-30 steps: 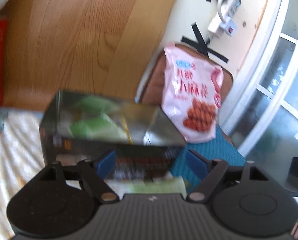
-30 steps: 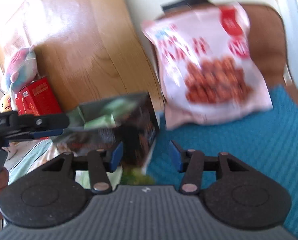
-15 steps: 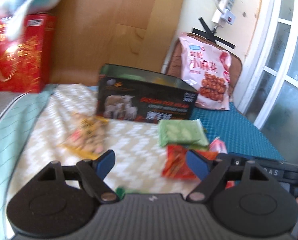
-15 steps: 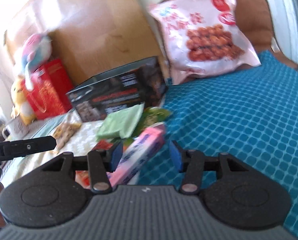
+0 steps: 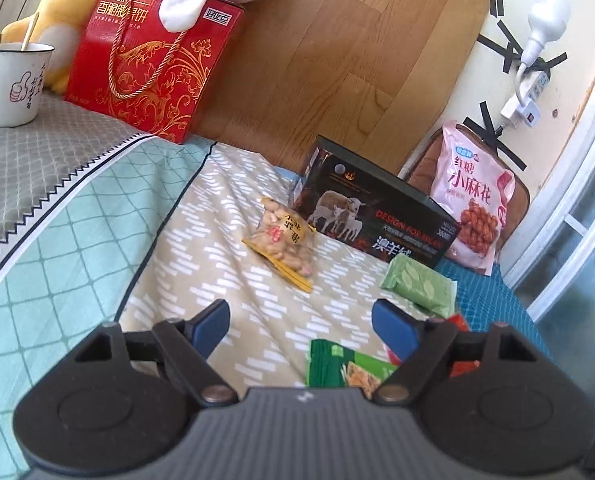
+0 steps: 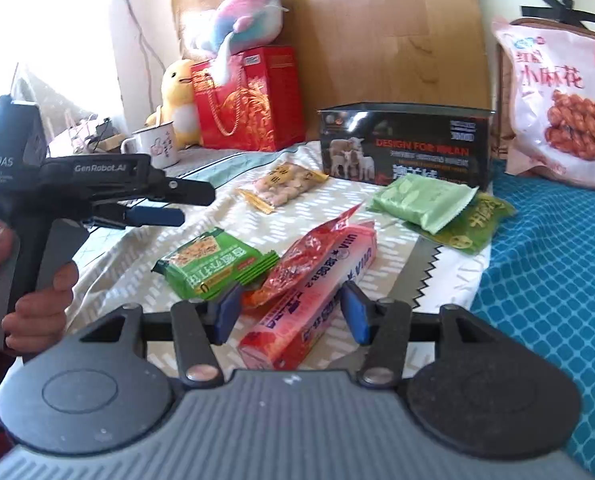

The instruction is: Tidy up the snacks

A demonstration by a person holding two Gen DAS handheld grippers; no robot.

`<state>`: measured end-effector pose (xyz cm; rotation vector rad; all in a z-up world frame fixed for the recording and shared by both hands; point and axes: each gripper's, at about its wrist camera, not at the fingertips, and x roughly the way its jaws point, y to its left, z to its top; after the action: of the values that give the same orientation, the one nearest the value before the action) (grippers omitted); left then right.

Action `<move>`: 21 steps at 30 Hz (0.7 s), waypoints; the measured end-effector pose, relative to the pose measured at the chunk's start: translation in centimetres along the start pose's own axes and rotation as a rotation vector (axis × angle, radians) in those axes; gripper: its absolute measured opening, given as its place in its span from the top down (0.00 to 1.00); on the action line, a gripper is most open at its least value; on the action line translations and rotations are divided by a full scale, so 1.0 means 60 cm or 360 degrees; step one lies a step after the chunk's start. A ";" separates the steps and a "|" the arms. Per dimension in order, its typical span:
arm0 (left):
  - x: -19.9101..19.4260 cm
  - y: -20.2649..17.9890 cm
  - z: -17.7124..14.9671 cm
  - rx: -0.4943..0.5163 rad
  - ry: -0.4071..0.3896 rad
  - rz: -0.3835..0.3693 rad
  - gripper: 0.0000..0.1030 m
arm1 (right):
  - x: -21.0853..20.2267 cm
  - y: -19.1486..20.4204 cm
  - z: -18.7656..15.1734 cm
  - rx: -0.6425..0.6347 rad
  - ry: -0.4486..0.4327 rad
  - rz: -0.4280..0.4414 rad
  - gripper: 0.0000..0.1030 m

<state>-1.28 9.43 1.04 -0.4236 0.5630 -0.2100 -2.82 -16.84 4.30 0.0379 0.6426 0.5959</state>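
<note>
Several snack packs lie on the bed in front of a black box: a peanut packet, a light green packet and a green cracker packet. A red packet rests on a pink box. My right gripper straddles that pink box. Its jaws are opening, and the pads do not press on the box. My left gripper is open over bare sheet, with nothing between its fingers. In the right wrist view the left gripper is held by a hand at the left.
A big pink snack bag leans on a brown cushion behind the black box. A red gift box, plush toys and a white mug stand at the back left. A dark green packet lies beside the blue cover. A glass door is at the right.
Both grippers have drawn back from the black box and now look over the snacks on the bed. The pink box has come between the right gripper's jaws, which stand slightly wider.
</note>
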 end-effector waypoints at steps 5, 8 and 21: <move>-0.013 -0.012 -0.006 0.0062 -0.0061 0.0007 0.18 | -0.008 -0.003 -0.004 0.0053 -0.0051 -0.0054 0.42; -0.015 -0.020 -0.008 0.0102 -0.0072 0.0019 0.18 | -0.013 0.003 -0.009 0.0028 -0.0080 -0.0065 0.41; -0.004 -0.072 -0.029 0.0409 -0.0069 0.0236 0.18 | -0.030 -0.002 -0.011 0.0054 -0.0177 -0.0069 0.39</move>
<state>-2.75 5.10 1.74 -0.1363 0.5143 -0.1284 -4.29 -18.02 4.72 0.0883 0.5441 0.5370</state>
